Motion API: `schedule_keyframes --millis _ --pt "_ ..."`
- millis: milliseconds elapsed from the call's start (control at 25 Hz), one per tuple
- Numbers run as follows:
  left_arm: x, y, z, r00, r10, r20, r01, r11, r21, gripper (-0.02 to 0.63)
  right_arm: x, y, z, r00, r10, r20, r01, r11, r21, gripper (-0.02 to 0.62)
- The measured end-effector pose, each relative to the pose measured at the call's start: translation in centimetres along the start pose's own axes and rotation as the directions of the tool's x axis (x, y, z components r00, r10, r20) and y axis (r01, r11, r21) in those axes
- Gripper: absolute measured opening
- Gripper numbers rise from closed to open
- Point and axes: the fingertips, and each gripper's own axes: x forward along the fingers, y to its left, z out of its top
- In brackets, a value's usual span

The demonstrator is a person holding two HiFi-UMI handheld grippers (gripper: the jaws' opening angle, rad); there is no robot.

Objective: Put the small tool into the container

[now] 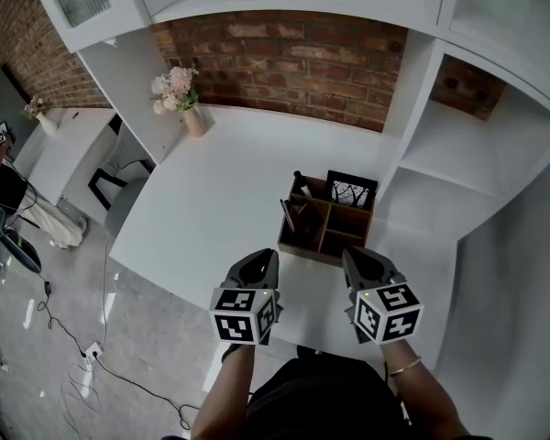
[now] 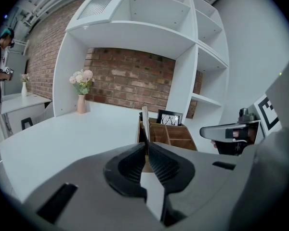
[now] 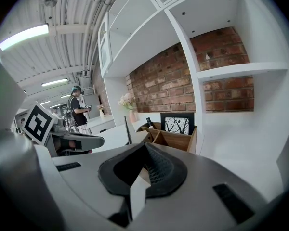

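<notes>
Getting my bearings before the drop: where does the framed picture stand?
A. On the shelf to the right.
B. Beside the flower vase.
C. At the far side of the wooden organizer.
C: the framed picture stands upright at the far right of the wooden organizer, well apart from the flower vase.

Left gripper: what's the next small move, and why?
Probably ease the left gripper back from the wooden organizer. Its jaws are together with nothing between them, the right gripper looks the same, and a thin tool already stands upright in the organizer's left side. Nothing seems left to place.
</notes>
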Motion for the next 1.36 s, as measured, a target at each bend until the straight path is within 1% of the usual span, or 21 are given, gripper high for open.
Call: schedule_keyframes --millis 120,320,440,800,1360 --pt "-0.6 -0.4 0.0 1.000 0.001 0.012 -0.001 1.000 -0.006 0.015 -0.3 0.0 0.0 1.000 0.002 0.007 -0.002 1.000 -0.004 0.005" --pt "-1.5 -1.0 0.0 1.000 -0.001 0.028 0.001 1.000 -0.017 0.011 -0.8 0.3 -0.1 1.000 0.022 0.017 -0.022 1.000 -0.007 0.005" --pt "-1.9 -1.4 0.0 0.999 -0.002 0.034 0.003 1.000 -0.019 0.011 -1.3 0.3 -0.2 1.000 0.016 0.023 -0.016 1.000 -0.020 0.004" --pt "-3.1 -1.8 0.5 0.998 0.011 0.058 -0.011 1.000 -0.010 0.011 -2.1 0.7 0.0 0.999 0.015 0.039 -0.014 0.999 -0.031 0.005" --pt "-3.9 -2.0 0.9 0.997 0.011 0.074 -0.011 1.000 0.002 0.011 -2.9 1.4 0.1 0.998 0.014 0.059 -0.012 0.999 -0.045 0.005"
